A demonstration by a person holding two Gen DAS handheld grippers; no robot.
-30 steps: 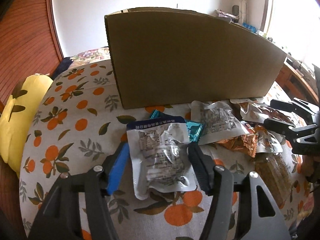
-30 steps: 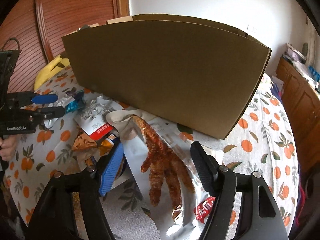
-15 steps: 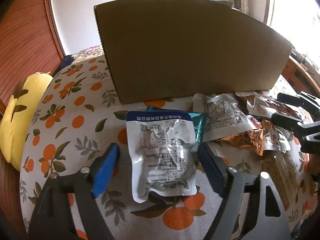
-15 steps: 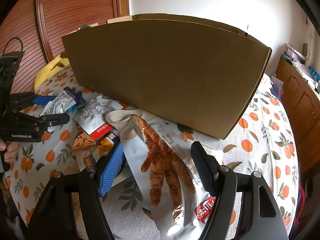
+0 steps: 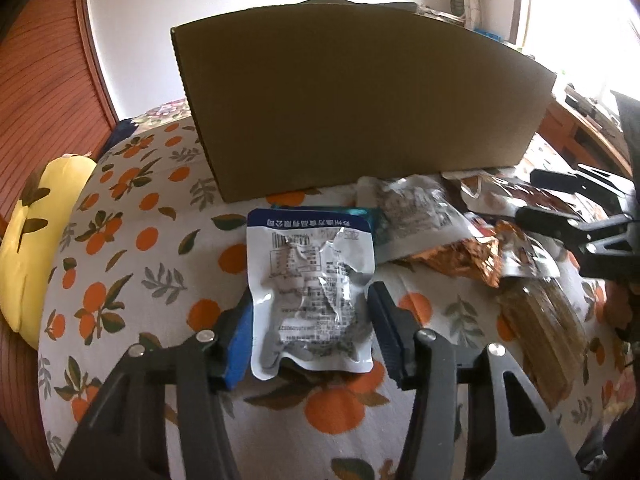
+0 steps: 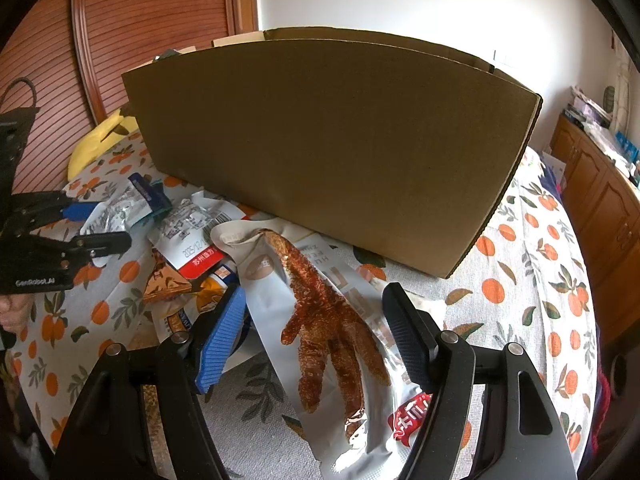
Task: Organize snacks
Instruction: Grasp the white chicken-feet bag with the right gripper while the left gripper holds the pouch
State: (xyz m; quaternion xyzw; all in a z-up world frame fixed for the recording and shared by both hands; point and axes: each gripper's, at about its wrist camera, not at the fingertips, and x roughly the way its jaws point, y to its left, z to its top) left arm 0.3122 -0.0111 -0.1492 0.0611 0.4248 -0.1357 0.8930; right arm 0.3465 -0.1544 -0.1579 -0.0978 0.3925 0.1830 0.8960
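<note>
Orange-print cloth (image 5: pixel 132 264): silver pouch (image 5: pixel 310 292) pinched in left gripper (image 5: pixel 310 312).

White vacuum-sealed snack pouch (image 5: pixel 310 288), blue top band, crinkled, printed side up, flat on orange-print cloth before cardboard box (image 5: pixel 360 100). Silver chicken-foot snack bag (image 6: pixel 320 320) lies lengthwise beside the box. Copper foil packet (image 5: pixel 460 256) and more pouches piled between them.

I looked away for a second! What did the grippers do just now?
The left gripper closed in on the white snack pouch and lifted it; in the right view the pouch looks tilted up off the cloth. The right gripper stayed open over the chicken-foot packet, and the cardboard box stayed put.
</note>
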